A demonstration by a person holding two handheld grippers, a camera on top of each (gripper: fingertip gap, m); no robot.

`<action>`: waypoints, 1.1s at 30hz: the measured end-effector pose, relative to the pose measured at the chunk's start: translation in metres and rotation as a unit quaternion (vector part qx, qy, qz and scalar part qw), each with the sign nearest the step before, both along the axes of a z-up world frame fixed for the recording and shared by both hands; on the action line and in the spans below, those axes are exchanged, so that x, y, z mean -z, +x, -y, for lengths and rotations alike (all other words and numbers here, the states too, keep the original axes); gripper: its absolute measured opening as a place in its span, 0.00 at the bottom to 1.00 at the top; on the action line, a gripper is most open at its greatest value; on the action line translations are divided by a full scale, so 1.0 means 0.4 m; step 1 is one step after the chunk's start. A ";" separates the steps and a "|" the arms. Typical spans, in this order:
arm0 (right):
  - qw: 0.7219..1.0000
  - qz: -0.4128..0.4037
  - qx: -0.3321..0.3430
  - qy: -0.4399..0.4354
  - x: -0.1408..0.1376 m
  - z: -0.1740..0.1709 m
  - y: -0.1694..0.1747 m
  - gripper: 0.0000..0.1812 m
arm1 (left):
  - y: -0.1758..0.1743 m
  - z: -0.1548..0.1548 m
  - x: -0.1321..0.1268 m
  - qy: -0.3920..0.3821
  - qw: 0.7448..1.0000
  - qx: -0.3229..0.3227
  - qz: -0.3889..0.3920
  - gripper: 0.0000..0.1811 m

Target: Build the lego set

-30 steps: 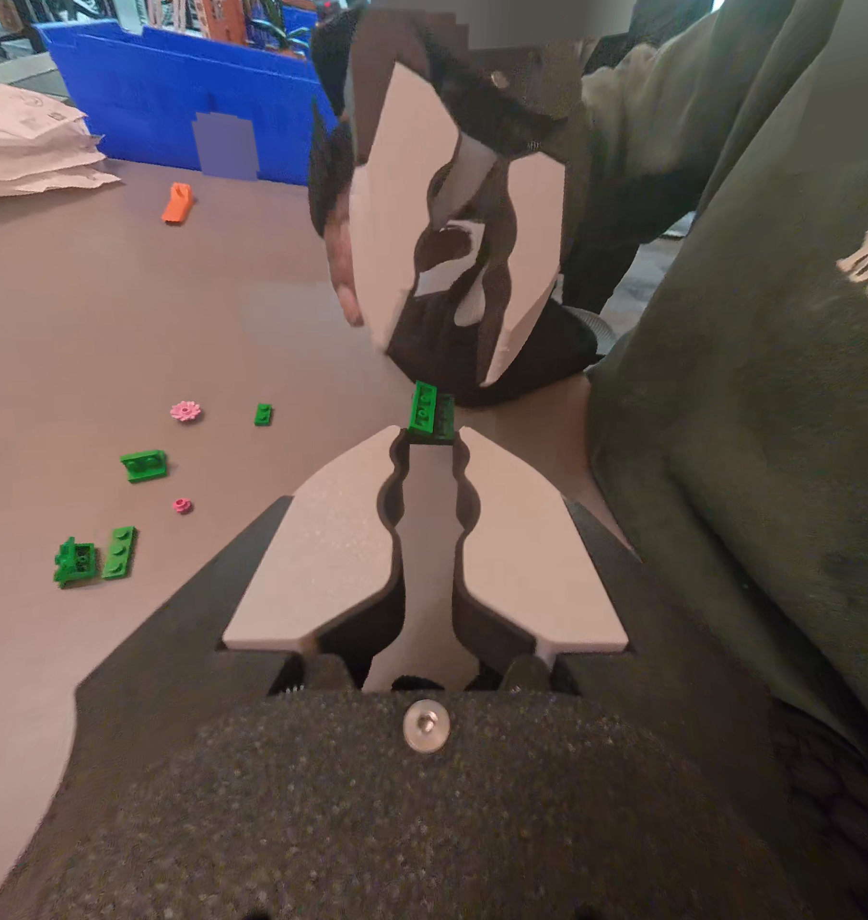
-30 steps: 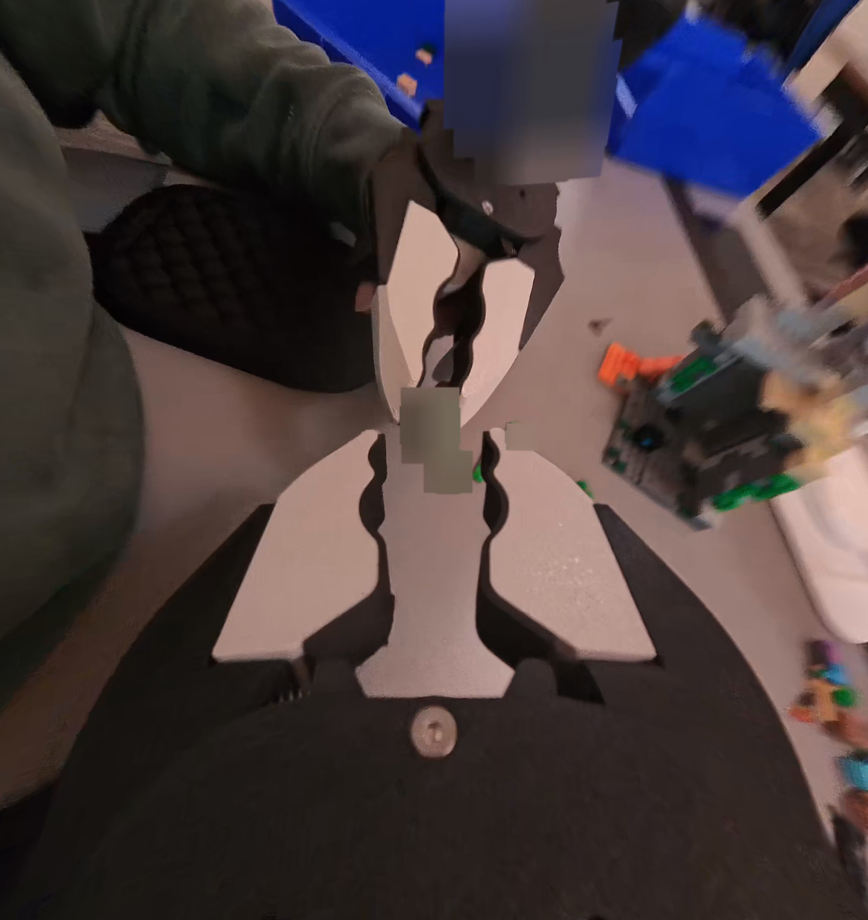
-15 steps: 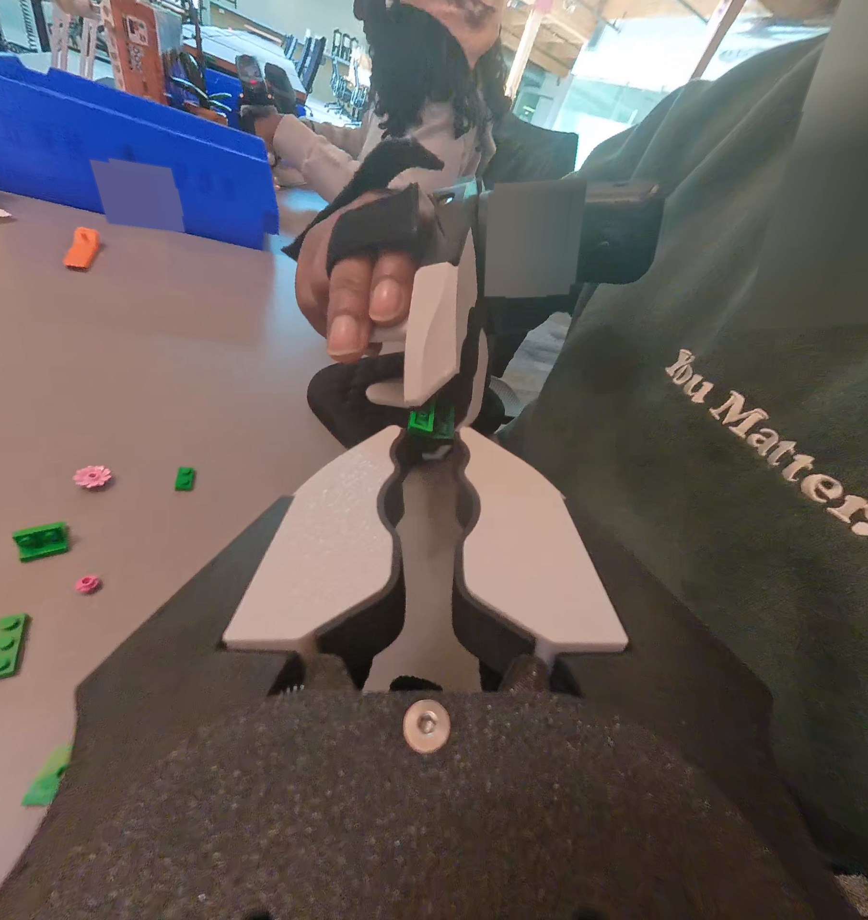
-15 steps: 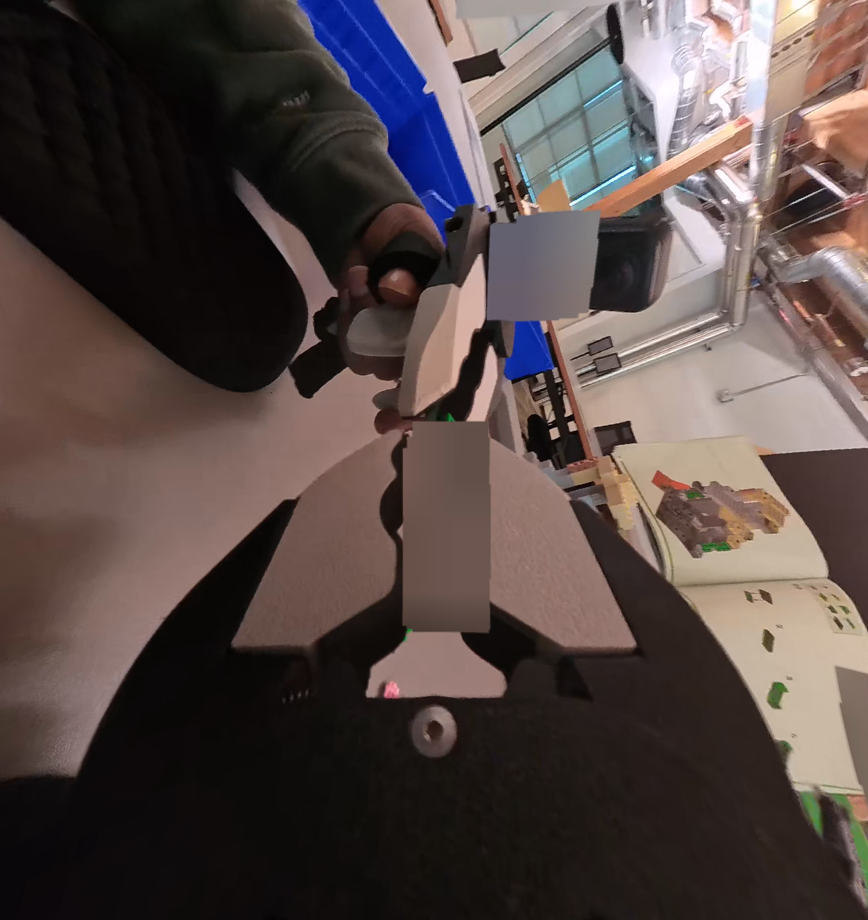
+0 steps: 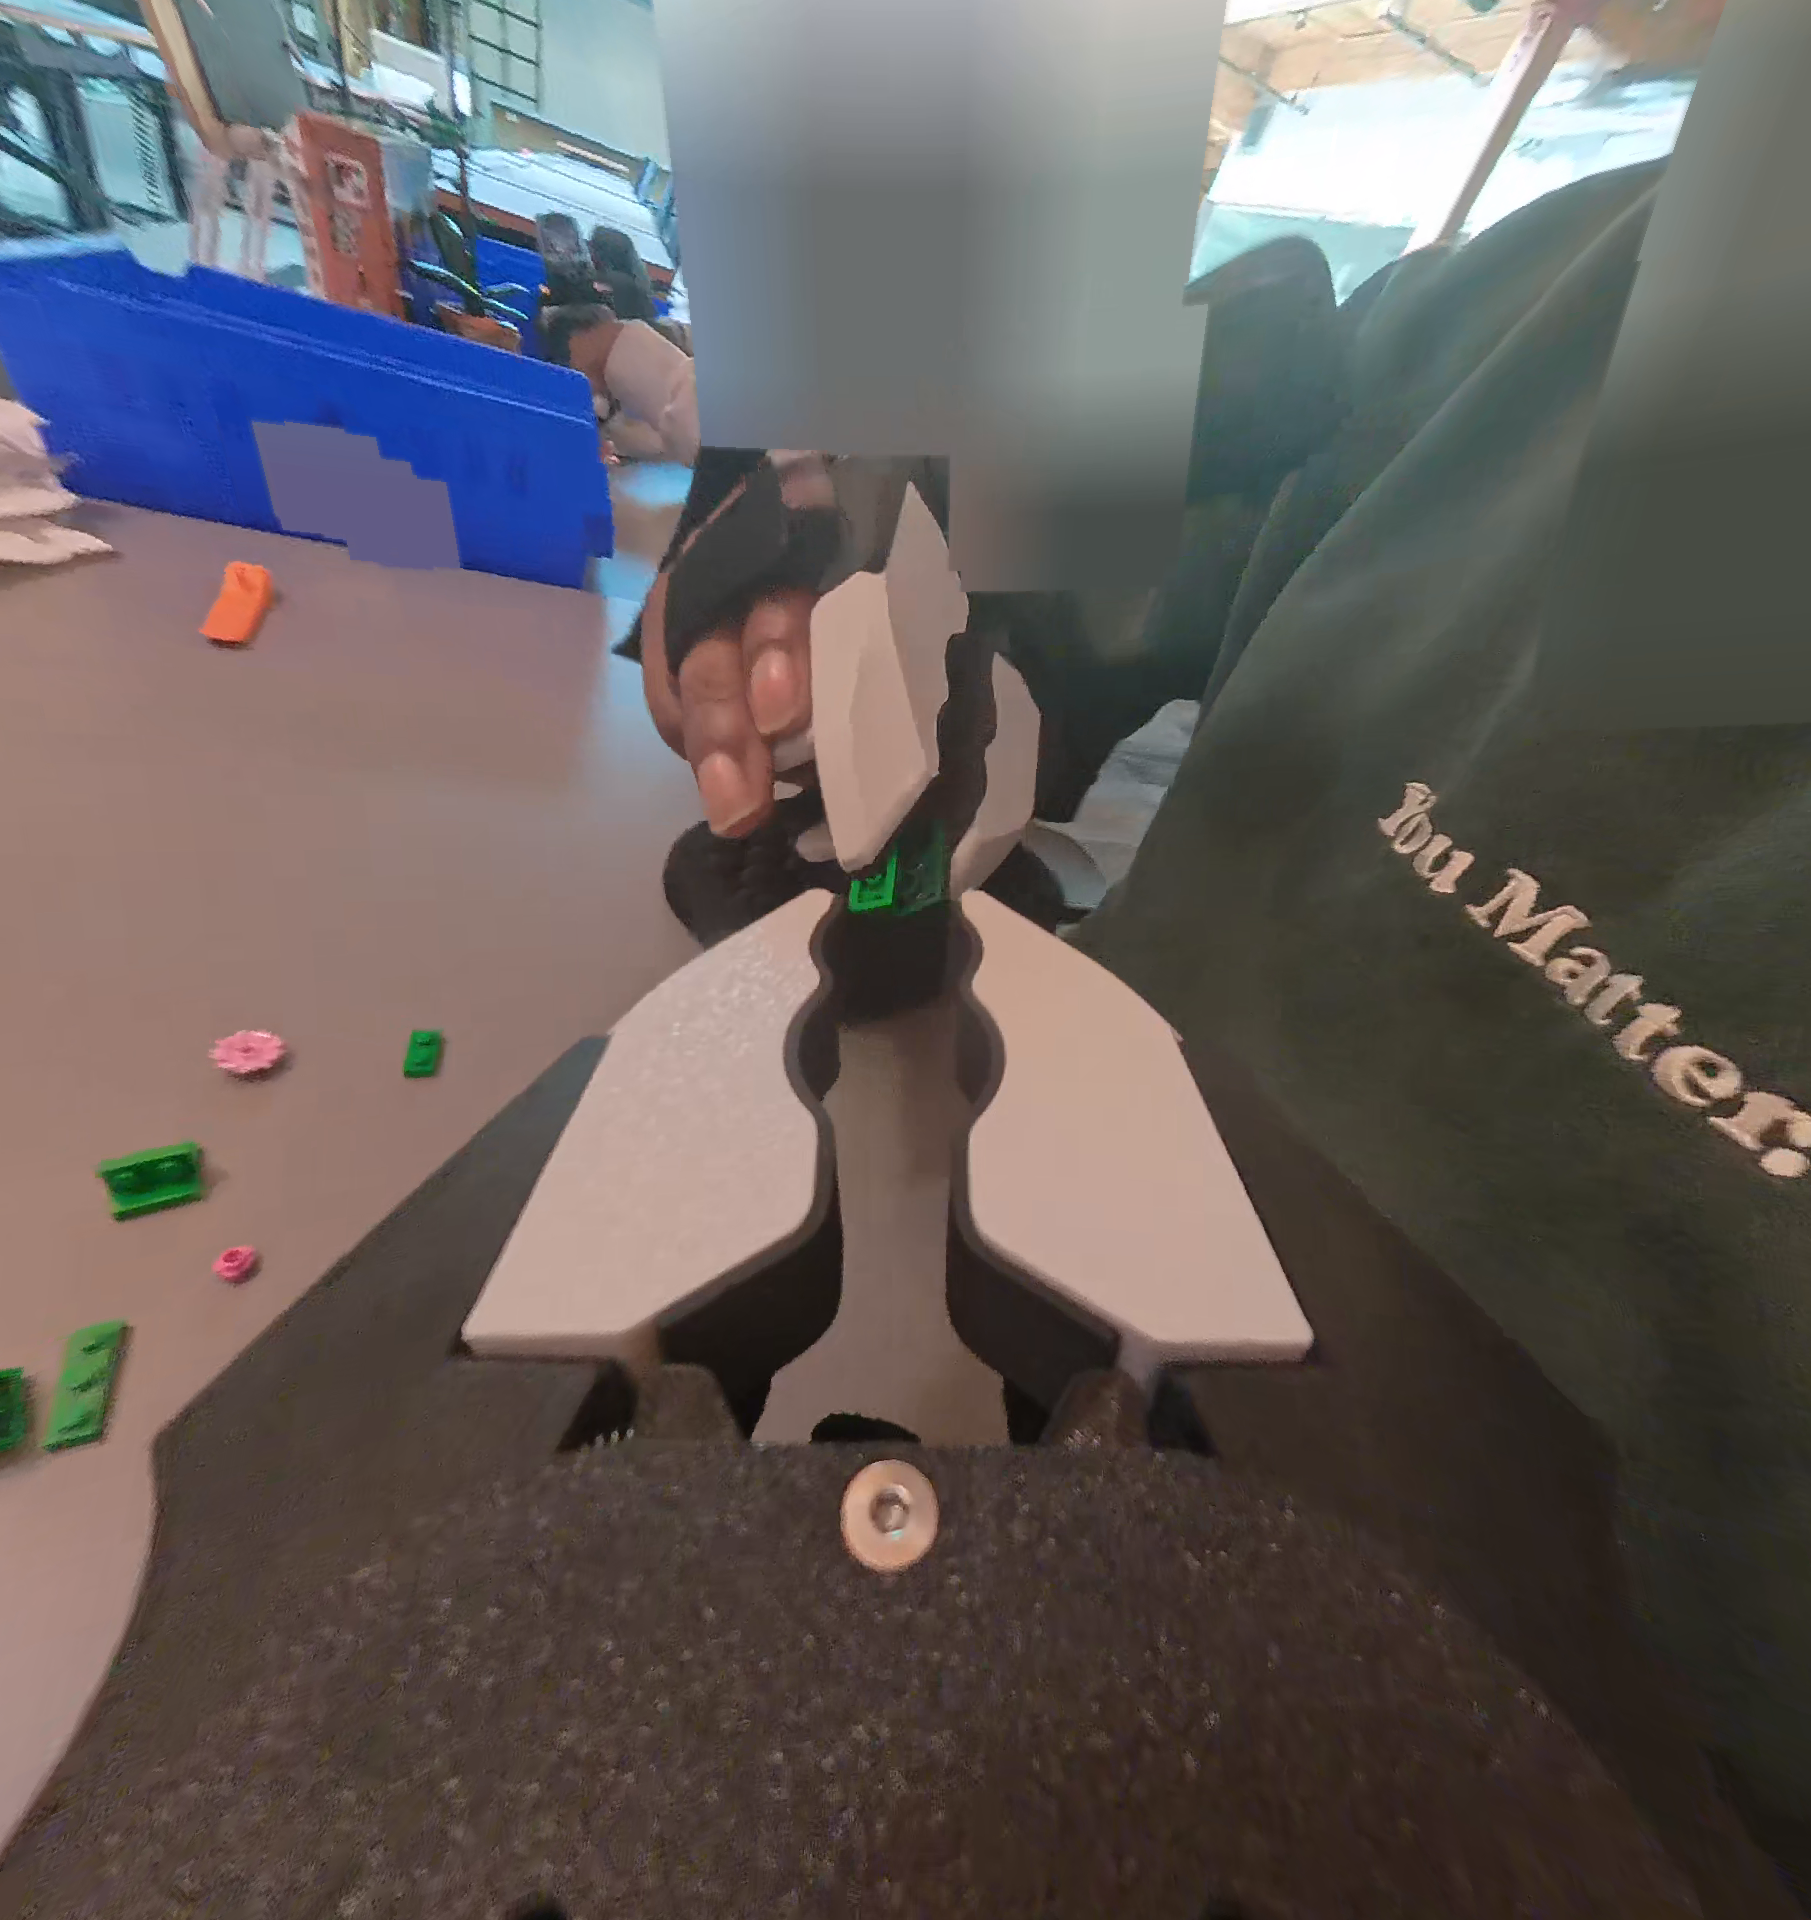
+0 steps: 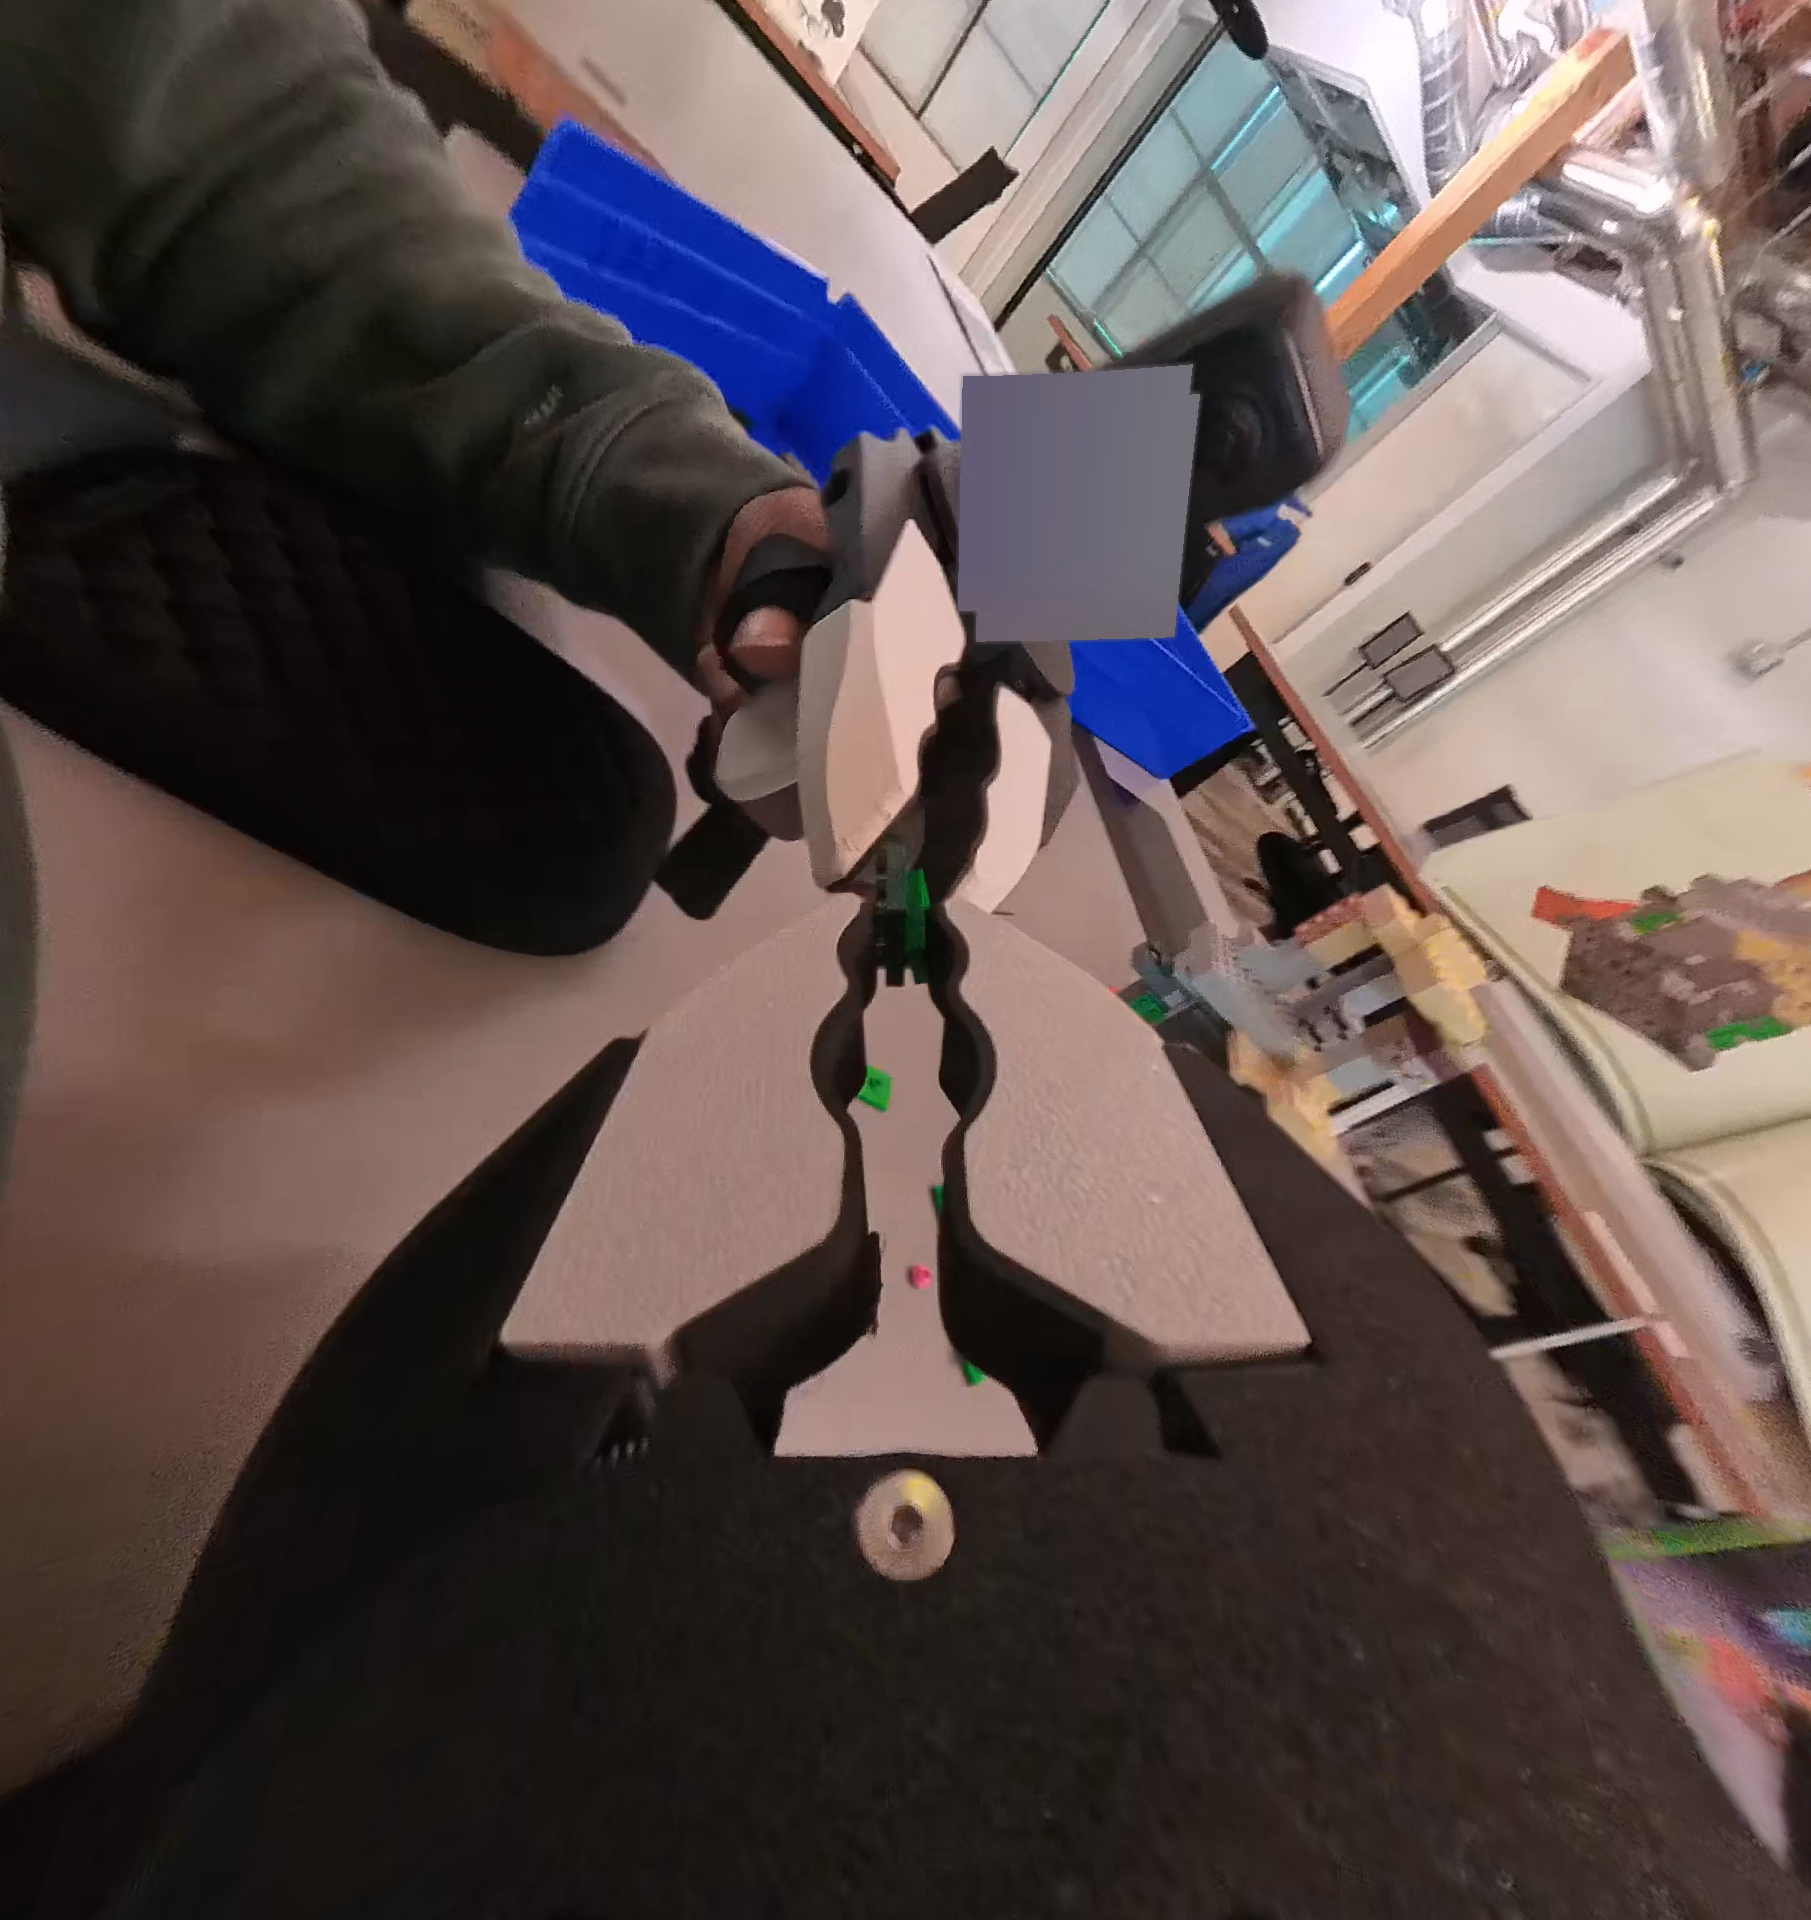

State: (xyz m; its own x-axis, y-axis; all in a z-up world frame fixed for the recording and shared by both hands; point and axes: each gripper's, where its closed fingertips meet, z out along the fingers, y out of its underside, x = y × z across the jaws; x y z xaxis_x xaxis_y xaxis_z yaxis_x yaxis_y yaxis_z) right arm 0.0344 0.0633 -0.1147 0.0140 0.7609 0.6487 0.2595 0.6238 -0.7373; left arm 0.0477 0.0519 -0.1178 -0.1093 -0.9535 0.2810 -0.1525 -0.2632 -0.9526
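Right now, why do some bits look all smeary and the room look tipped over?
In the right wrist view, the half-built model and the table's right edge are smeared by motion blur, and the room tilts because that camera is rolled. In the left wrist view, the green piece is fairly sharp; the wide lens bends the blue bin.
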 end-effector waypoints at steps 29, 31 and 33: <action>0.979 -0.072 -0.089 -0.171 -0.041 0.045 0.015 0.04 | 0.005 0.016 -0.038 0.321 0.941 -0.107 -0.030 0.04; 0.978 -0.070 -0.091 -0.174 -0.038 0.045 0.015 0.04 | 0.004 0.014 -0.034 0.326 0.939 -0.107 -0.035 0.04; 0.978 -0.063 -0.095 -0.177 -0.034 0.047 0.015 0.04 | 0.003 0.015 -0.030 0.326 0.939 -0.103 -0.037 0.04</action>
